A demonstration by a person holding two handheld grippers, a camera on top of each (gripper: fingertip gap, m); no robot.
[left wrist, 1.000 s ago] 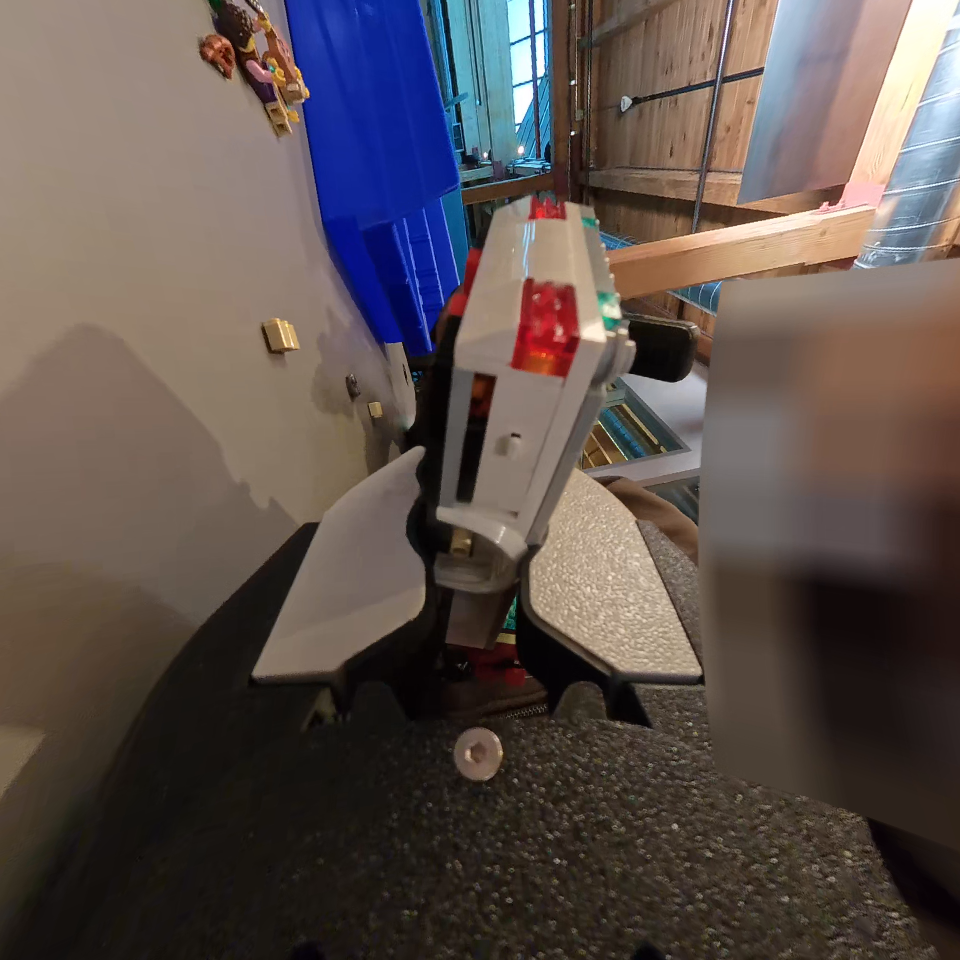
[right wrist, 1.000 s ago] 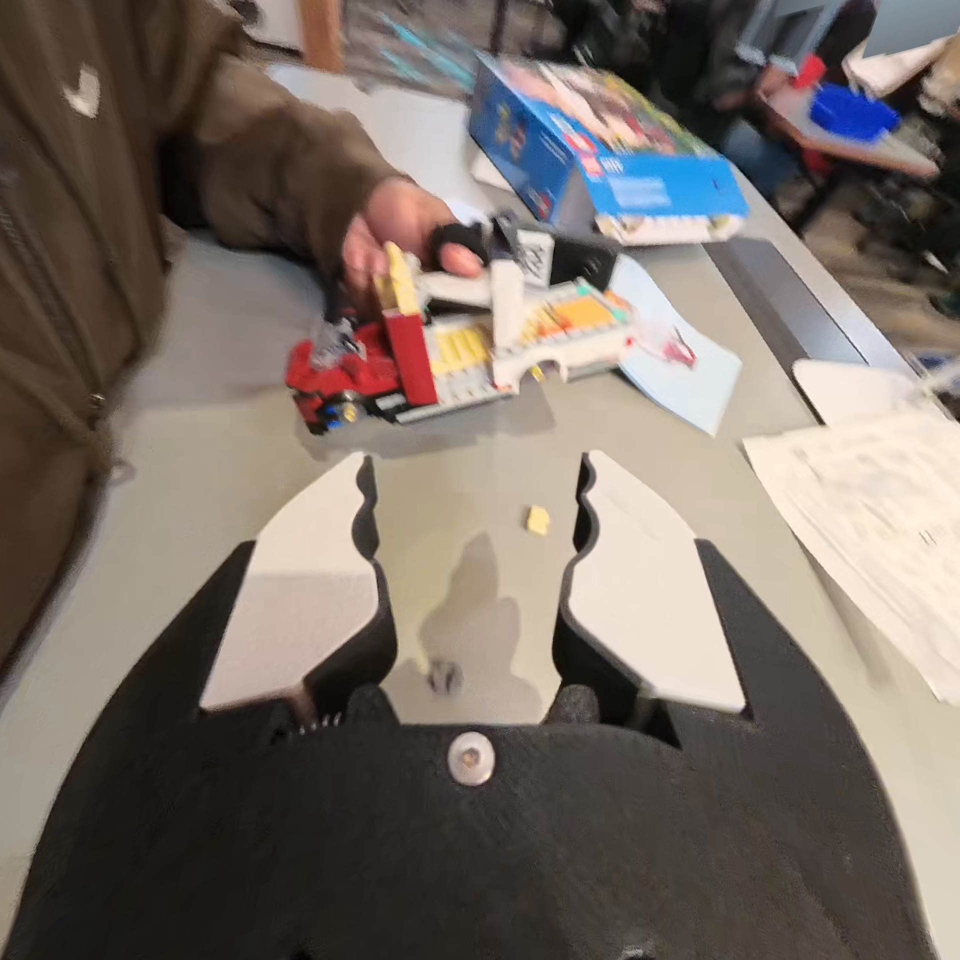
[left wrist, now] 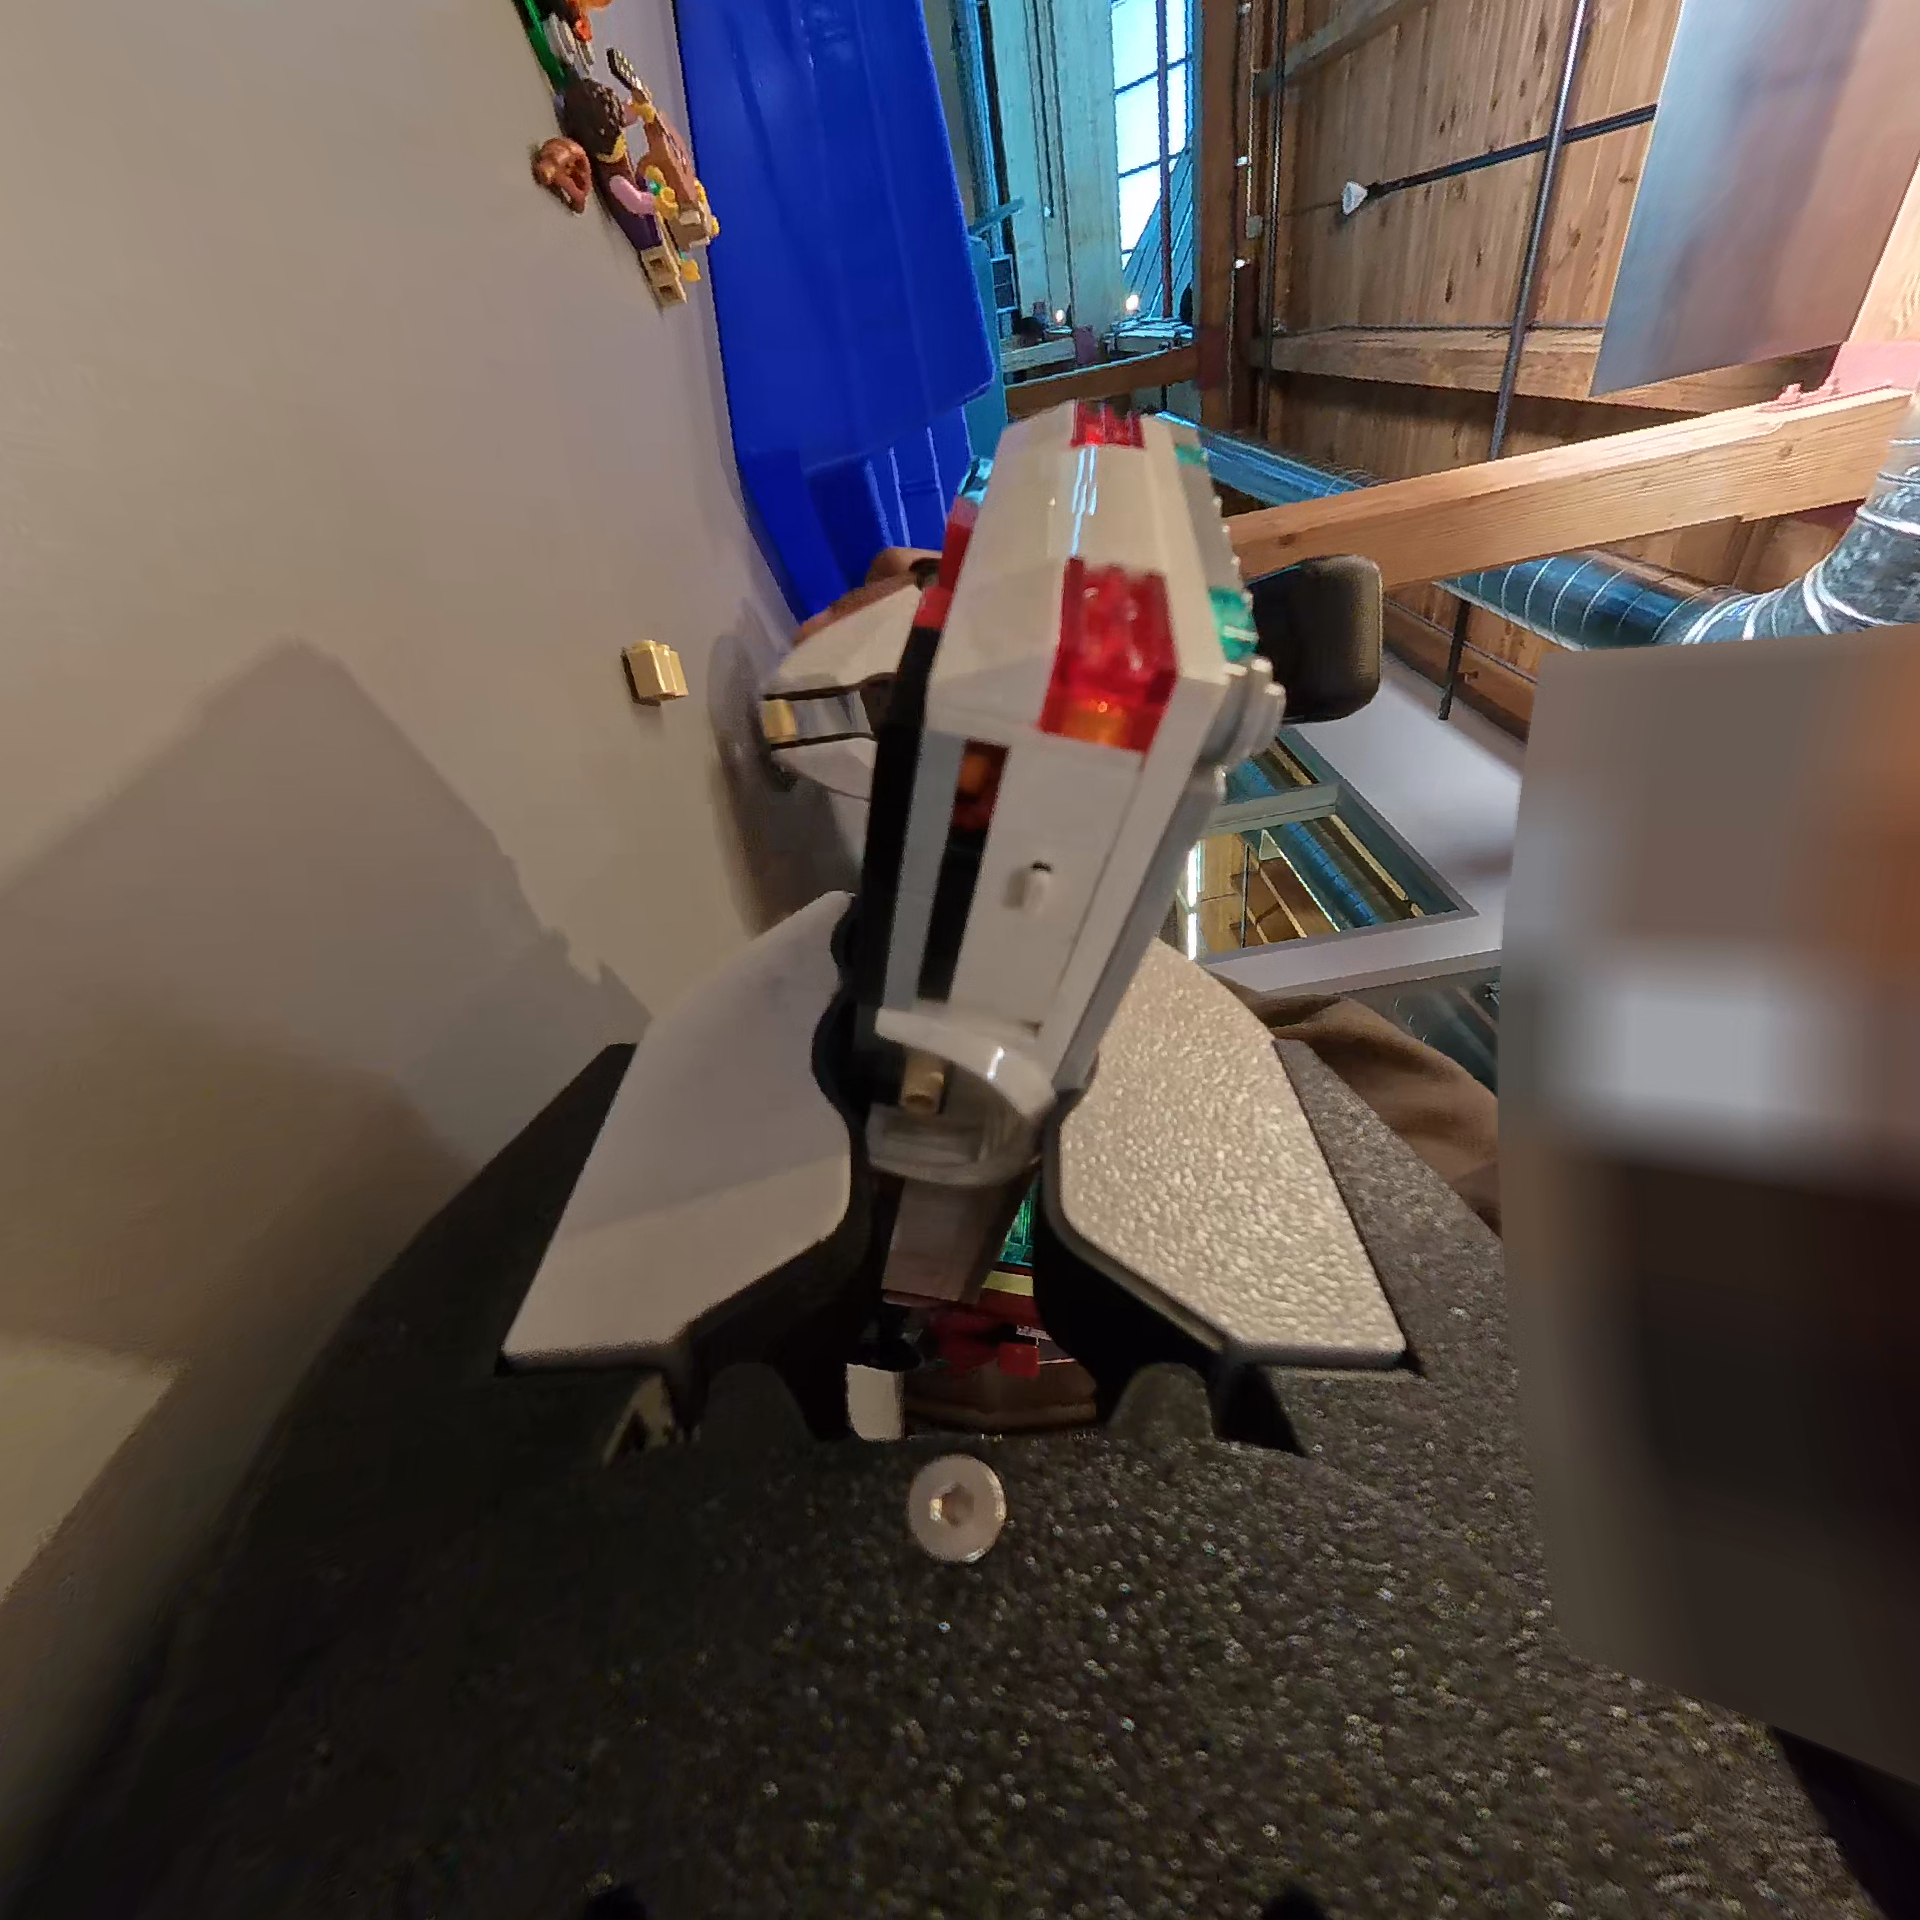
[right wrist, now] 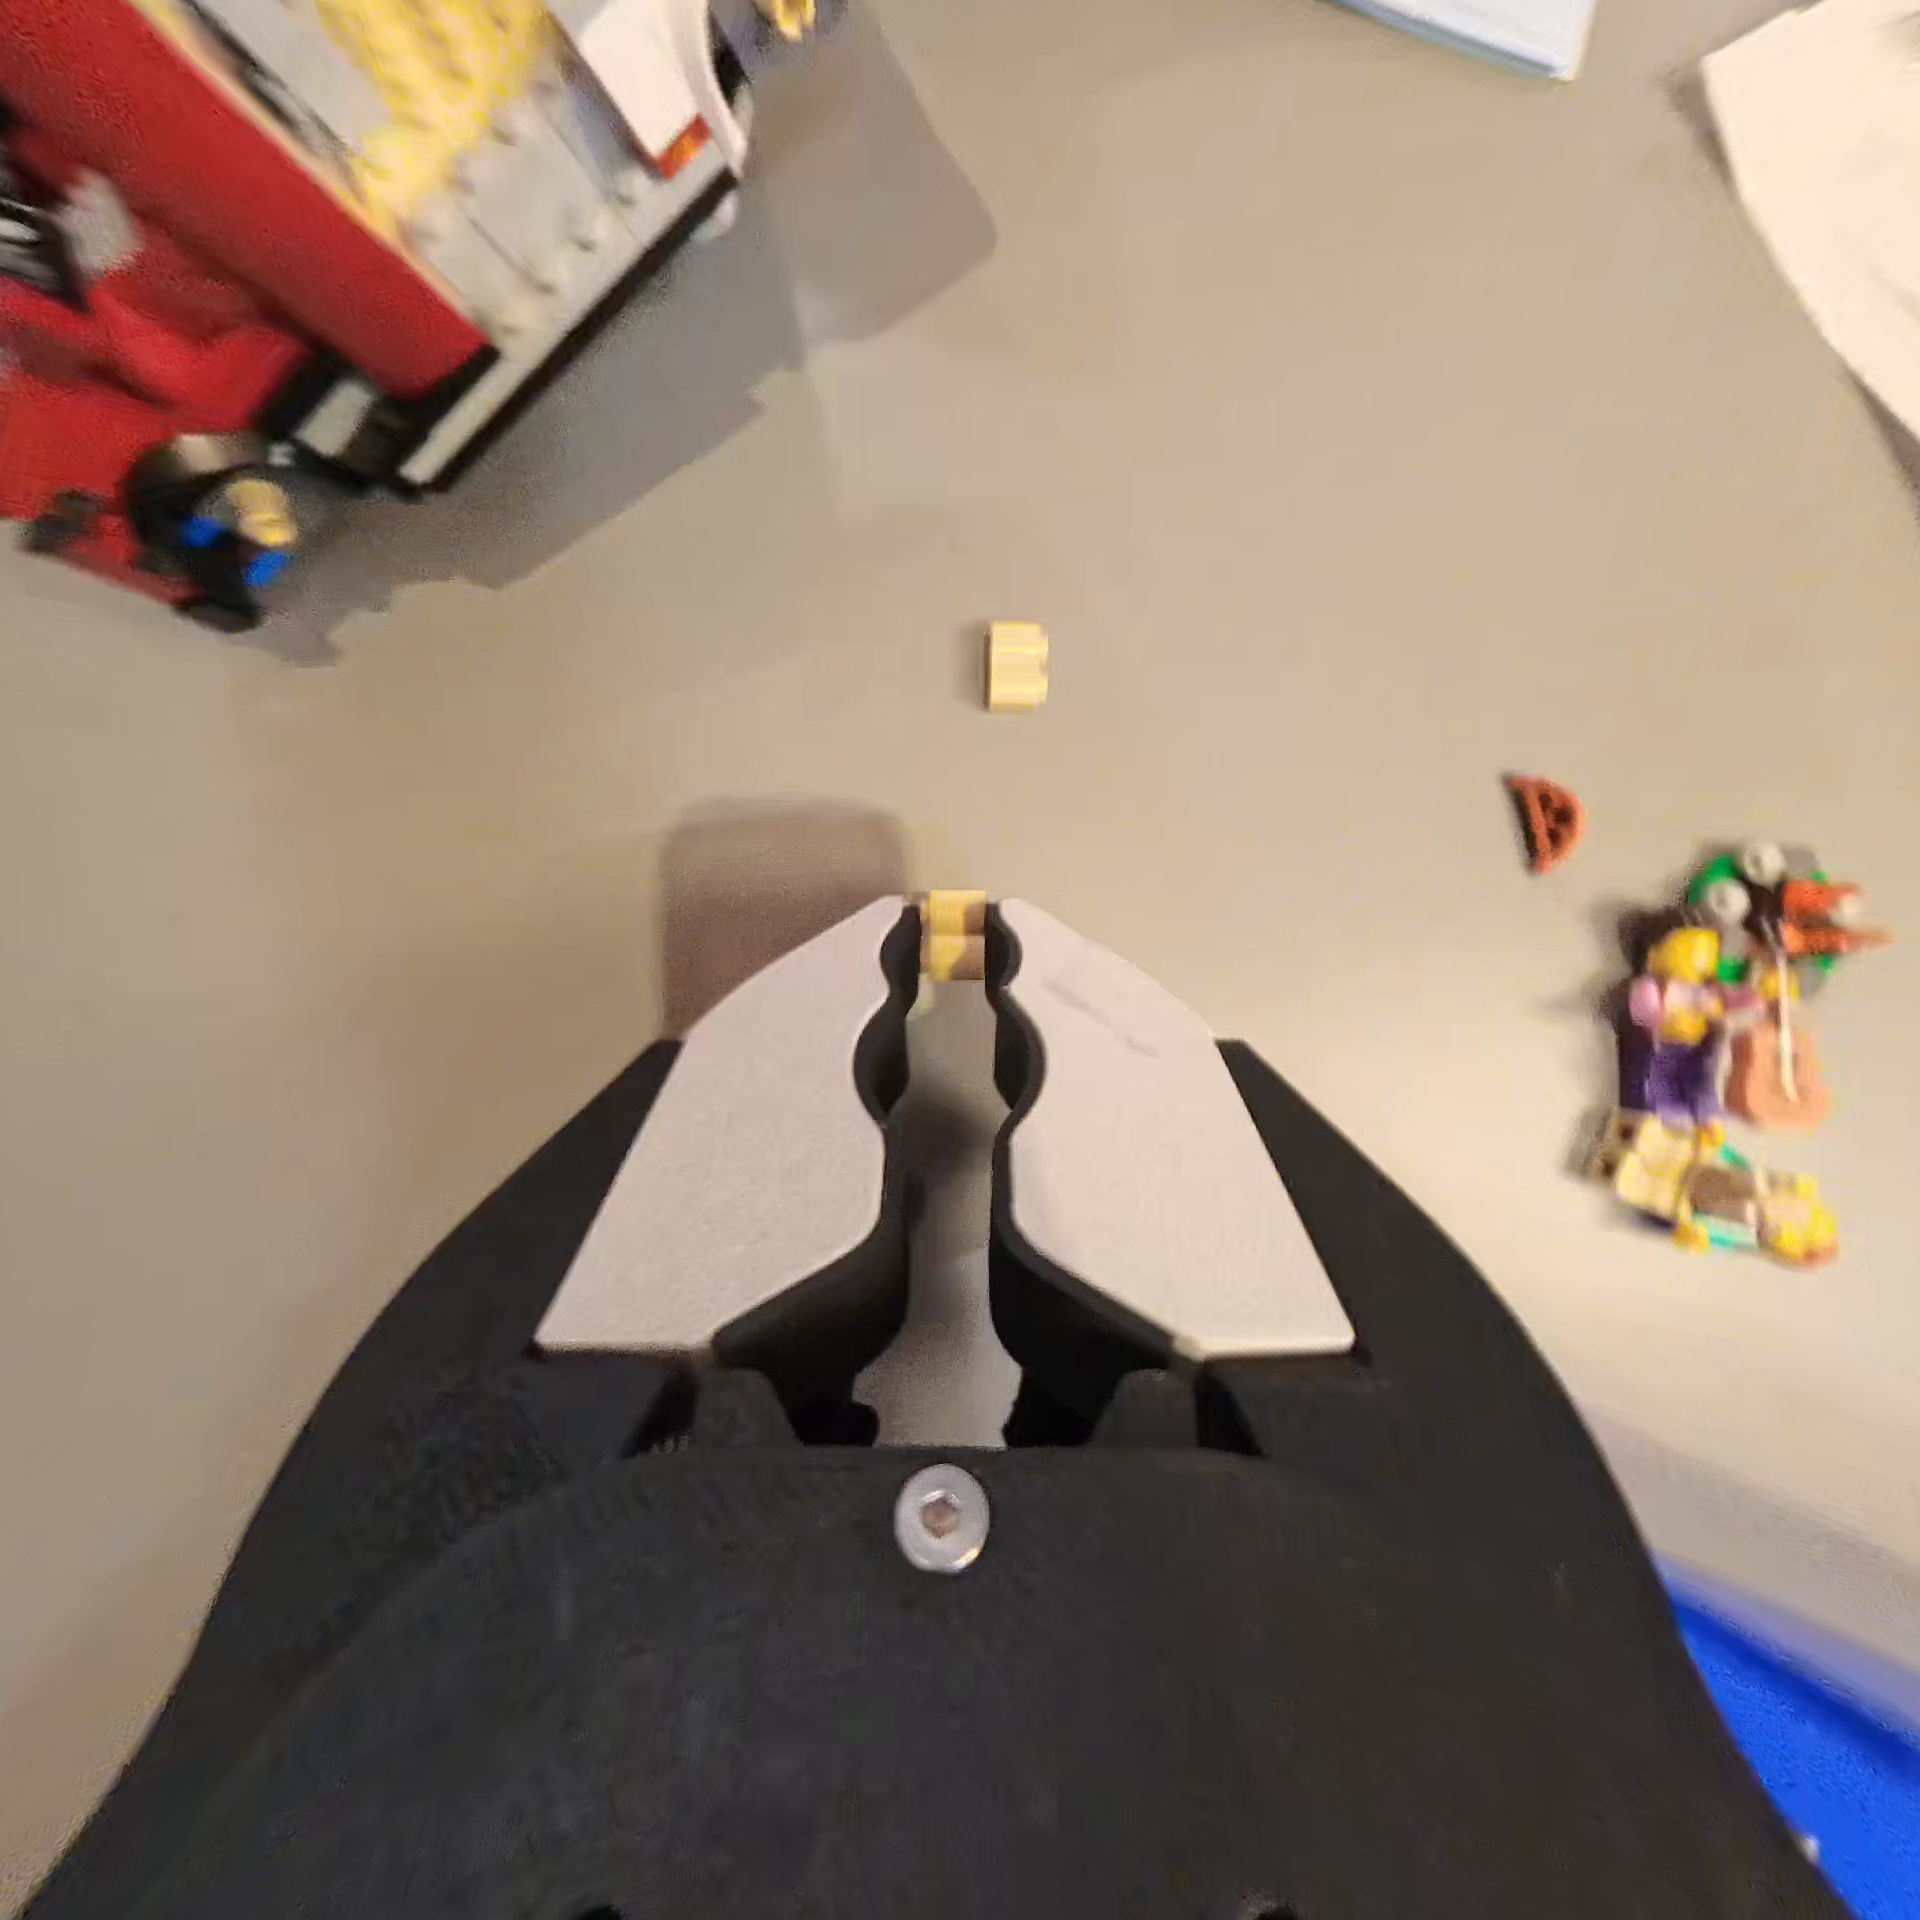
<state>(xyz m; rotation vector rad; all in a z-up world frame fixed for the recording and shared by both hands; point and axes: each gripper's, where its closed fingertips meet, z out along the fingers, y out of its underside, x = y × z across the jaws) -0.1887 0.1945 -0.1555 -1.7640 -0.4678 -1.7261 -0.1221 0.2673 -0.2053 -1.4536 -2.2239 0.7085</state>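
Observation:
My left gripper [left wrist: 987, 956] is shut on a white, red and black toy-brick vehicle [left wrist: 1039, 810], gripped at its rear end, tilted over the grey table [left wrist: 312, 520]. The vehicle also shows in the right wrist view [right wrist: 312, 208] at the upper left, blurred. My right gripper [right wrist: 956, 925] is shut on a small tan brick [right wrist: 956, 935] at its fingertips, low over the table [right wrist: 1247, 520]. In the left wrist view this gripper [left wrist: 821, 707] shows behind the vehicle with the tan brick [left wrist: 777, 717] between its tips. A second tan brick [right wrist: 1016, 667] lies just ahead, also in the left wrist view [left wrist: 655, 670].
Toy figures [right wrist: 1725, 1049] and a brown half-round piece [right wrist: 1548, 821] lie to the right; the figures show in the left wrist view [left wrist: 634, 187]. White papers [right wrist: 1829, 208] are at the far right. A blue bin [left wrist: 831, 260] stands beyond the figures. A brown sleeve [left wrist: 1382, 1081] is close. Left tips to right tips: about 12 cm. The brown half-round piece [right wrist: 1548, 821] is about 11 cm from my right fingertips and 20 cm from my left.
My right gripper moved down to the table and its fingers closed from wide open onto the small tan brick. My left gripper keeps its hold on the vehicle, hardly moved.

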